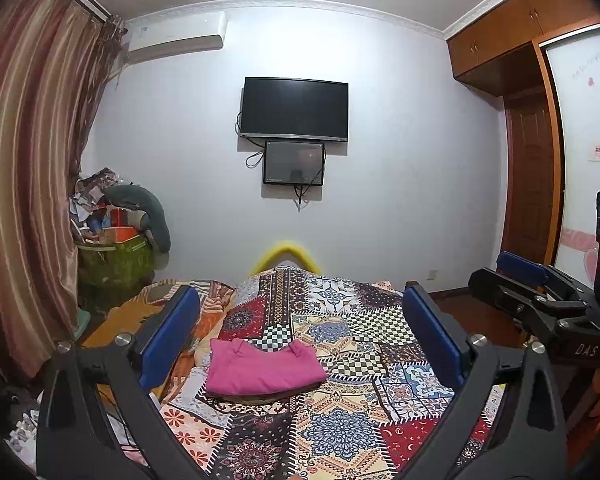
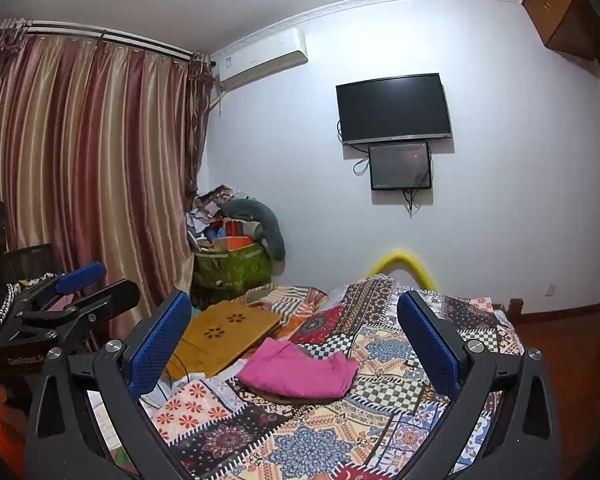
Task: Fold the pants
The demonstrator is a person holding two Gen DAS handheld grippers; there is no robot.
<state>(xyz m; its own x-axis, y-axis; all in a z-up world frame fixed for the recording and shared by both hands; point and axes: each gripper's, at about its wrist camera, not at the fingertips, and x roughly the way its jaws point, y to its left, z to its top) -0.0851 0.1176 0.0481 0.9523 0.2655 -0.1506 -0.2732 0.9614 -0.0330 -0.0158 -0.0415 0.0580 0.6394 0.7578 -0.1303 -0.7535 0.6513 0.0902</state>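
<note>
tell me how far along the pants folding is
Done, by the look of it: the pink pants lie as a compact folded bundle on the patchwork bedspread. In hand: nothing; the left gripper and right gripper are both open and raised clear of the cloth, blue fingers spread wide. Left: at most tidying the slightly uneven far edge.

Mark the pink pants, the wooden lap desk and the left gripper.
pink pants (image 1: 262,370), left wrist view, middle of the folded stack.
wooden lap desk (image 2: 224,330), right wrist view, top panel.
left gripper (image 1: 300,336), left wrist view, midway between its fingertips.
</note>
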